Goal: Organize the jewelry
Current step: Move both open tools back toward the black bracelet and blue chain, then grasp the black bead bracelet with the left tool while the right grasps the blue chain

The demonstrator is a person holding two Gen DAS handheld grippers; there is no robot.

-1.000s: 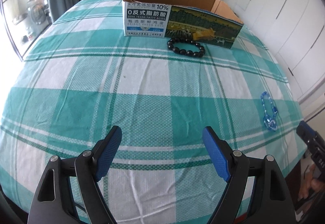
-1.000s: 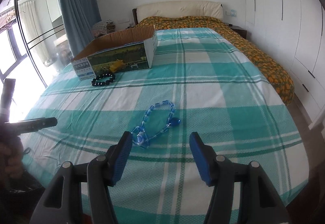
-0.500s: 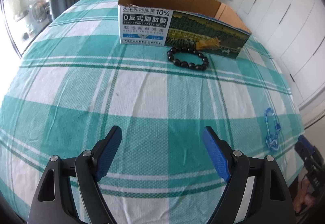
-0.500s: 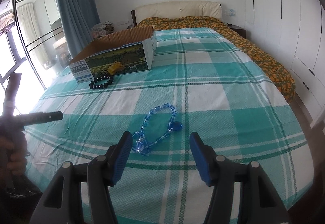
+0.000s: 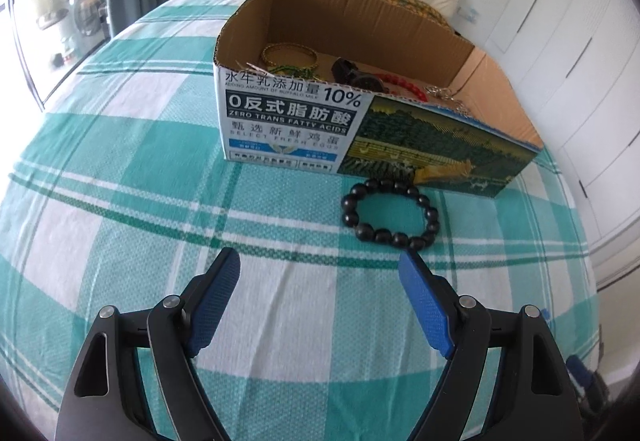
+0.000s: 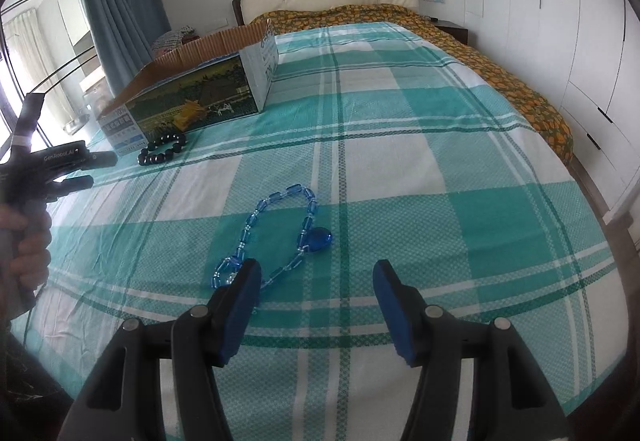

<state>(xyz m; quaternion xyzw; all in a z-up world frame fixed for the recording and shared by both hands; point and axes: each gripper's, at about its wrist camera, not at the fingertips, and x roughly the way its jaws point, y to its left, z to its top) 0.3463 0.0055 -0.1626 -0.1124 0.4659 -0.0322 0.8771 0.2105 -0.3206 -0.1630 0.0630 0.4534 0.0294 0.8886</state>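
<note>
Left tool [image 5: 320, 261] is hovering over the bed [image 5: 120, 169], jaws apart and holding nothing, its right fingertip just below the black bracelet [image 5: 390, 215] lying beside the box [image 5: 288, 129] at frame centre. Right tool [image 6: 316, 269] is standing apart too, empty, its left fingertip overlapping the blue necklace [image 6: 276, 233] lying mid-frame on the checked sheet.

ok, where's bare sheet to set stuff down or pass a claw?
Free: the checked sheet right of the blue necklace, out to the orange bedspread; also left of the black bead bracelet. Crowded: inside the cardboard box, and where the bracelet lies against its front.
</note>
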